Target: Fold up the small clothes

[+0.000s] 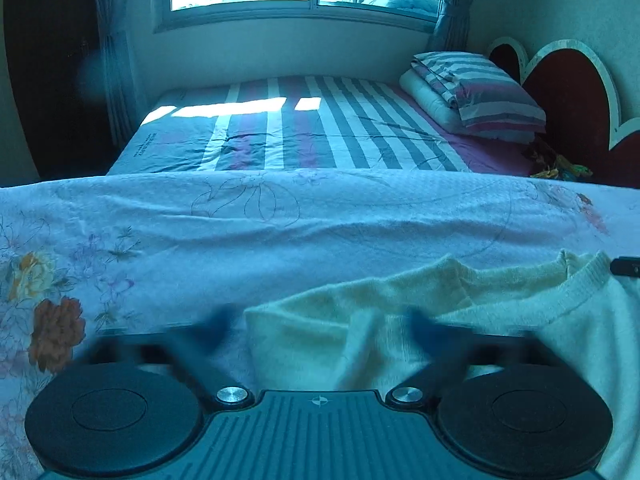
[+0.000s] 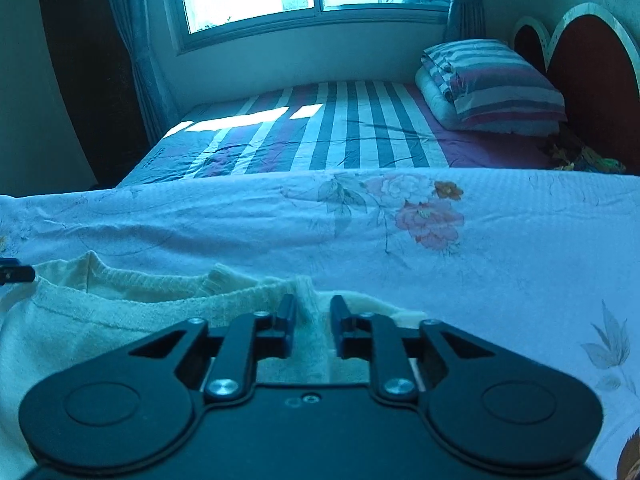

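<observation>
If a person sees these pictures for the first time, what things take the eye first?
The cream sweater lies crumpled on the floral sheet, right in front of both grippers. Behind it is the striped bed with a folded striped quilt at its right end, and a red heart-shaped headboard beyond.

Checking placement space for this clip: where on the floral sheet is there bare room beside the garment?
Free: the floral sheet right of the cream sweater, and the strip between its collar and the striped bed. Crowded: the near edge, where both claws sit at the sweater.
</observation>
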A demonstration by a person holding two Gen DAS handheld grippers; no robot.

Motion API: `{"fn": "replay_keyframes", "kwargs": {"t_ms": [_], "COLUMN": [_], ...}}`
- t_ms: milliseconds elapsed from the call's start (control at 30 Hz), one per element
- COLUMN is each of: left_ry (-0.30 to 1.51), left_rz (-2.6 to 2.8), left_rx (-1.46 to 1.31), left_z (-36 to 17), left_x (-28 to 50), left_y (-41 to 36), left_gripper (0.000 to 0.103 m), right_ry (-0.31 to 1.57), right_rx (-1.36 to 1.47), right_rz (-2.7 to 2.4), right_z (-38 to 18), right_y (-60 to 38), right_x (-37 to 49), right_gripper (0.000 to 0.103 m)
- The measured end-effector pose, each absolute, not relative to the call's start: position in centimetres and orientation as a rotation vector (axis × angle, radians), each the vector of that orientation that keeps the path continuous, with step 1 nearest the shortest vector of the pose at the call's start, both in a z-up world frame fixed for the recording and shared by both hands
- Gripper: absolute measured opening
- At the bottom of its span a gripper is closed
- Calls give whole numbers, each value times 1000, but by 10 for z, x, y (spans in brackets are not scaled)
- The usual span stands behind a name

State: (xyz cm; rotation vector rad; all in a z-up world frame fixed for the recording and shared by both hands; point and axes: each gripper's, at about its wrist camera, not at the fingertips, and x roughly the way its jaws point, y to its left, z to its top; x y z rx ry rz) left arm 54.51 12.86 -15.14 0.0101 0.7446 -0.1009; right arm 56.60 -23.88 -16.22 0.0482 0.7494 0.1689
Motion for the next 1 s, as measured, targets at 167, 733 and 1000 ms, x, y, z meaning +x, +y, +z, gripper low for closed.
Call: {"fn": "replay_keyframes", "kwargs": {"t_ms": [167, 733, 1000], "left_ry": [690, 755, 789], "left_rz": [-159, -161, -159], "left_rx": [83, 139, 78], "left_z": [-162, -186, -186], "left_x": [530, 578, 557], "left_y": [117, 95, 106], "left_gripper": [103, 34, 34], "right_ry": [709, 677, 678], "right_rx": [73, 57, 59], "right_rz": [189, 217, 216], "right_z": [-165, -158, -160], "right_y": [-245, -242, -244], "right_x": [555, 548, 544], "right_gripper": [54, 35, 35]}}
